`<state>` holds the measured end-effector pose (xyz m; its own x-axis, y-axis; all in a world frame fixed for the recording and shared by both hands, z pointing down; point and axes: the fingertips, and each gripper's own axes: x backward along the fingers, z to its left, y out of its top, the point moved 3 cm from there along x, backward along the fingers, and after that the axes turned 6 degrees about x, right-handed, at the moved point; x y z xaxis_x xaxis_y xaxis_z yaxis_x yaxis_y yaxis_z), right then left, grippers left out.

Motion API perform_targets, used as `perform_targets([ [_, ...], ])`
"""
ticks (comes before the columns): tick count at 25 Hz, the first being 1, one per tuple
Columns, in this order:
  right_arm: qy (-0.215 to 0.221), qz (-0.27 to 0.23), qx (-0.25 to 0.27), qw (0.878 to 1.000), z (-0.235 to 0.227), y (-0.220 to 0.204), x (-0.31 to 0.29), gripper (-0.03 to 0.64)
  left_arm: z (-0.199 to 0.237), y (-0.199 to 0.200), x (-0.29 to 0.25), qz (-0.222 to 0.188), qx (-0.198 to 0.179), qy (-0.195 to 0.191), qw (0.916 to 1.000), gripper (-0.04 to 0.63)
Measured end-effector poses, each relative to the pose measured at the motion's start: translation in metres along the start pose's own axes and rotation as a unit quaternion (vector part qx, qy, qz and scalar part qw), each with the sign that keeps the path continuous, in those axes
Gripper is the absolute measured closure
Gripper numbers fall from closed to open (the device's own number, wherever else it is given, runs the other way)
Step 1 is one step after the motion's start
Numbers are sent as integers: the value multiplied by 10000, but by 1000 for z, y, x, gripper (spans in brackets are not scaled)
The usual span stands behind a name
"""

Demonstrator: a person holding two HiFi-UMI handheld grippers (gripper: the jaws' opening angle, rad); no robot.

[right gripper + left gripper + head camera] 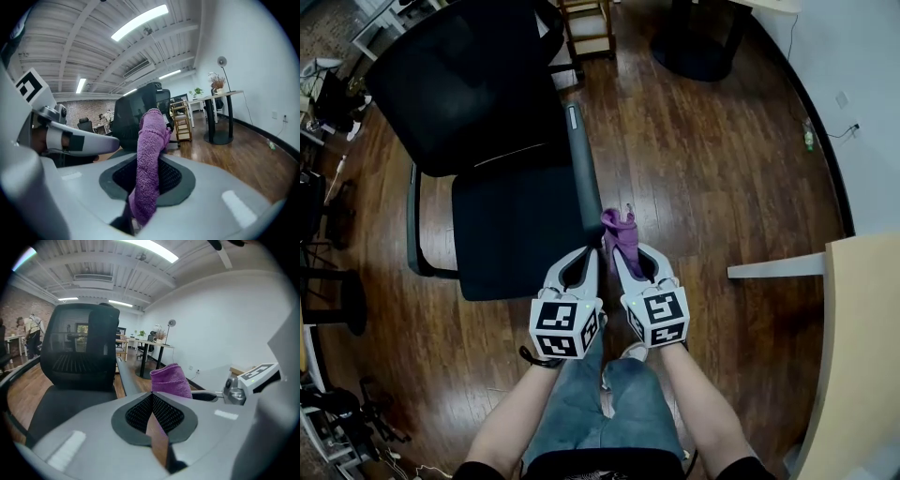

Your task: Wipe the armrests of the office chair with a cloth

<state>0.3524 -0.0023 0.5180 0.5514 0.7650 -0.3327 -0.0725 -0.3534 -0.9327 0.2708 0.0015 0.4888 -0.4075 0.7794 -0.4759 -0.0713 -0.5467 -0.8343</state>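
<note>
Cloth (622, 232), purple, sits just below frame centre in the head view, pinched upright in the right gripper (625, 248). Its fingers are clamped on the lower part, w/ a loose wad standing above the tips, prob. so there's soft material to drag along the rest. Left gripper (586, 251) is right alongside, fingers pressed together w/ nothing between them. It looks idle, parked close, maybe to steady the chair if needed. Both point up-frame at the near end of the grey armrest (579, 159), which runs from centre toward upper centre along the seat's right edge. Cloth is just beside that near end; touching or not, can't quite tell from above. Wiping looks about to start at this end, w/ the stroke going away from the person. Seat (516, 234) is centre-left, w/ the 2nd armrest (413, 220) on its left side, not yet reached. Backrest (455, 84) fills the upper left. Beyond it is wood floor (712, 159) and a round table base (698, 47) at the top edge.
</note>
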Motion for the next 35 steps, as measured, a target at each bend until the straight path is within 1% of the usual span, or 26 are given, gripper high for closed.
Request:
perform_targets([
  [5, 96, -156, 216, 9996, 16, 46, 4, 543, 4, 29, 21, -173, 94, 52, 9998, 591],
  [11, 168, -295, 261, 9991, 42, 80, -8, 543, 25, 53, 31, -287, 164, 96, 9994, 591],
  [17, 106, -309, 239, 9992, 61, 103, -55, 543, 69, 82, 20, -359, 141, 17, 9993, 592],
  [21, -20, -265, 131, 9996, 63, 116, -95, 543, 103, 102, -3, -306, 116, -79, 9994, 591],
  [25, -116, -173, 67, 9998, 60, 124, -138, 543, 135, 121, -29, -265, 171, -165, 9994, 591],
  [29, -339, -117, -114, 9993, 51, 131, -184, 543, 168, 135, -51, -141, 160, -276, 9994, 591],
  [32, -631, -57, -512, 9967, 38, 128, -218, 543, 191, 143, -62, -49, 176, -330, 9993, 592],
  [35, -949, 52, -888, 9915, 24, 119, -250, 543, 212, 150, -71, 27, 253, -414, 9988, 591],
])
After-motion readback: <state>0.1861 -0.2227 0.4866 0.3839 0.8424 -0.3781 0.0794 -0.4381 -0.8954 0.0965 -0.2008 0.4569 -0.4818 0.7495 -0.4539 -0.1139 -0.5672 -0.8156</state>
